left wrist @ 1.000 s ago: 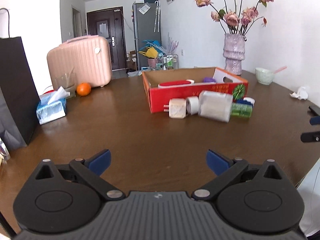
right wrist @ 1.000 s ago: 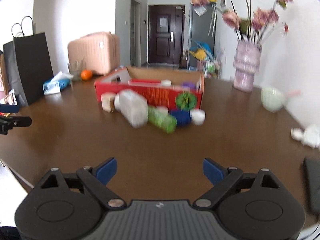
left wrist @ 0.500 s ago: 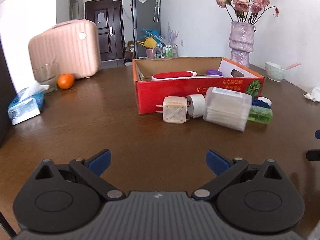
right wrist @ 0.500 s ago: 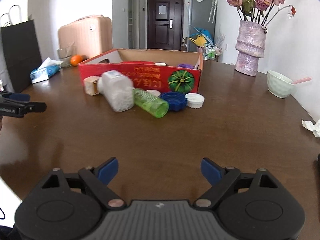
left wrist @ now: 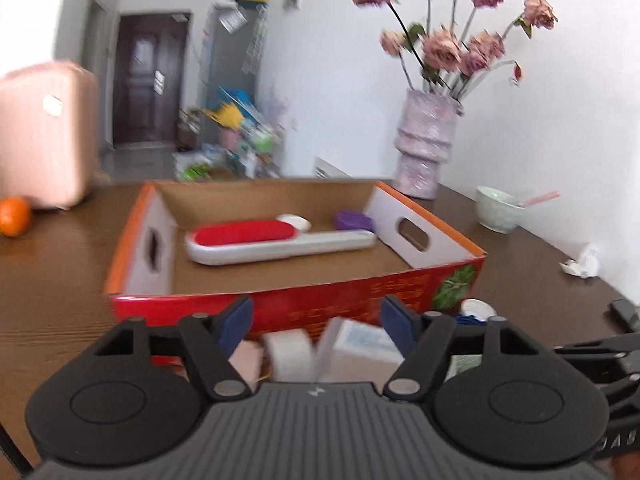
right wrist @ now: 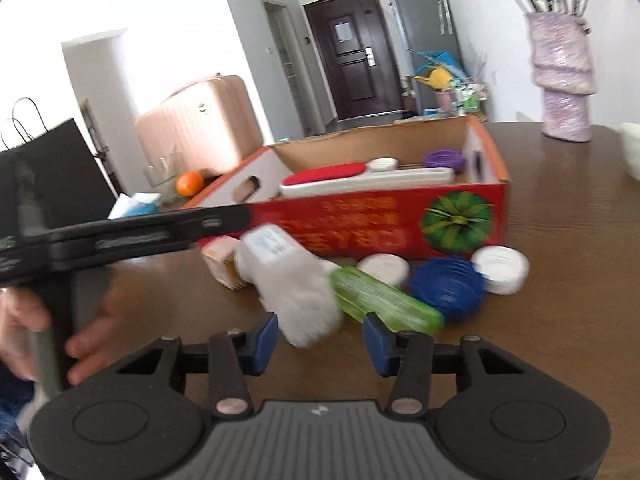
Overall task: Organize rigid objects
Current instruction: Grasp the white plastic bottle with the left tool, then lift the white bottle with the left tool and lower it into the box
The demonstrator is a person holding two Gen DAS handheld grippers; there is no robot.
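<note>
A lived-in home, seen from a brown wooden dining table (left wrist: 56, 280). Beyond the table stand a dark front door (right wrist: 352, 60) and a grey fridge (right wrist: 424, 36); on it rest a pink suitcase (right wrist: 196, 124) and a vase of dried roses (left wrist: 428, 144).

Red cardboard box (right wrist: 384, 220) with a green leafy print; brown table (right wrist: 560, 300); ribbed blue lid (right wrist: 448, 284); translucent green bottle (right wrist: 384, 306); pink suitcase (right wrist: 196, 124).
</note>
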